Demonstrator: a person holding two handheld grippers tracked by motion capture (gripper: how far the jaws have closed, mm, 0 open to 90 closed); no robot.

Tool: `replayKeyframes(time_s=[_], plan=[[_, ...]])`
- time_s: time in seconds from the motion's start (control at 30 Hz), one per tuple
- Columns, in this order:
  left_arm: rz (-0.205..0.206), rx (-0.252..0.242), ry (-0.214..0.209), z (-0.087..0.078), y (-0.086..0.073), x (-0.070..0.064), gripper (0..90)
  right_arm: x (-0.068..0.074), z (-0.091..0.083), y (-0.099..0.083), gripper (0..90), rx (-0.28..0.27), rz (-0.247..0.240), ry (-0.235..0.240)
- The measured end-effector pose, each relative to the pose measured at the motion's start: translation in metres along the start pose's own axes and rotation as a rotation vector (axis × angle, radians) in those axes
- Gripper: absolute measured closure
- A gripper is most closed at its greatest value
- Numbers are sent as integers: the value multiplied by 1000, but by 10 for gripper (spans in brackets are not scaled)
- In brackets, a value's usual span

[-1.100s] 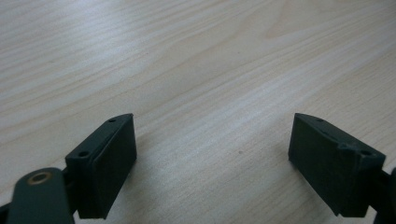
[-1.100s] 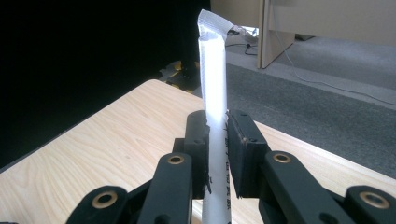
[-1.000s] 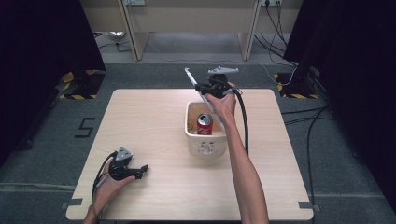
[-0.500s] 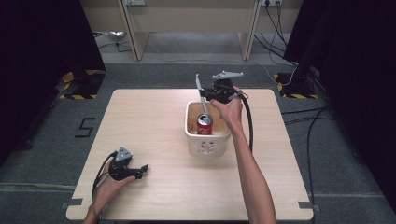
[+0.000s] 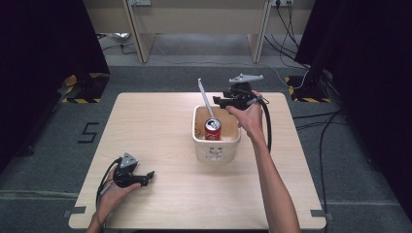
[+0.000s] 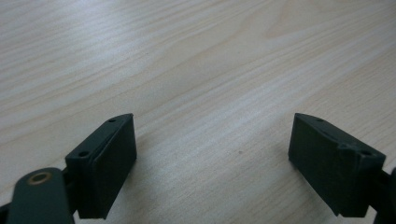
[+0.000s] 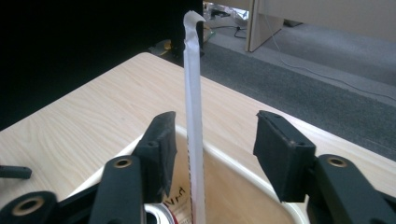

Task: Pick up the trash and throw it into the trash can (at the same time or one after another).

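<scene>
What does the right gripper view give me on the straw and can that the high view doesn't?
Right gripper view alone: the wrapped straw rises between the right gripper's open jaws, nearer one pad, with its top end bent; neither jaw clearly clamps it.

High view alone: the whole white bin on the table, and the left gripper resting open near the table's near left corner.

Both: the straw leaning up out of the bin beside the red can.
</scene>
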State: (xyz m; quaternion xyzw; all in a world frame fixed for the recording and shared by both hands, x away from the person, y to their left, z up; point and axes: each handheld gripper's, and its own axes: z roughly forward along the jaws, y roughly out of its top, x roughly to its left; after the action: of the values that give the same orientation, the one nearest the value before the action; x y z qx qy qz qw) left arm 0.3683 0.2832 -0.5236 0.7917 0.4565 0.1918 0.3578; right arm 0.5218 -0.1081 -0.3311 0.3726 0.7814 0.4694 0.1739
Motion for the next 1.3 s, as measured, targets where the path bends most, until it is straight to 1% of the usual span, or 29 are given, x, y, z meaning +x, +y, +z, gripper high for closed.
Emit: replayKeyframes(time_s=[0.17,0.3,0.43,0.5,0.57,0.7,0.8,1.03,1.23,1.3], plan=[[0,0,0,0,0,0,144,-5,-12,-5,415,1,17,-18],[0,0,0,0,0,0,144,-9,-21,-9,357,-9,29,-37],[0,0,0,0,0,0,144,-10,-29,-14,293,-13,32,-57],[0,0,0,0,0,0,144,-11,-33,-17,284,-10,32,-64],[0,0,0,0,0,0,144,-12,-37,-20,247,-7,31,-82],[0,0,0,0,0,0,144,-11,-45,-26,246,-2,19,-89],[0,0,0,0,0,0,144,-11,-51,-32,242,5,5,-103],[0,-1,1,0,0,0,144,-15,-67,-46,242,-1,12,-117],[0,-2,1,0,0,0,144,-21,-80,-61,236,3,23,-129],[1,-1,1,0,0,0,144,-22,-84,-66,230,8,21,-140]])
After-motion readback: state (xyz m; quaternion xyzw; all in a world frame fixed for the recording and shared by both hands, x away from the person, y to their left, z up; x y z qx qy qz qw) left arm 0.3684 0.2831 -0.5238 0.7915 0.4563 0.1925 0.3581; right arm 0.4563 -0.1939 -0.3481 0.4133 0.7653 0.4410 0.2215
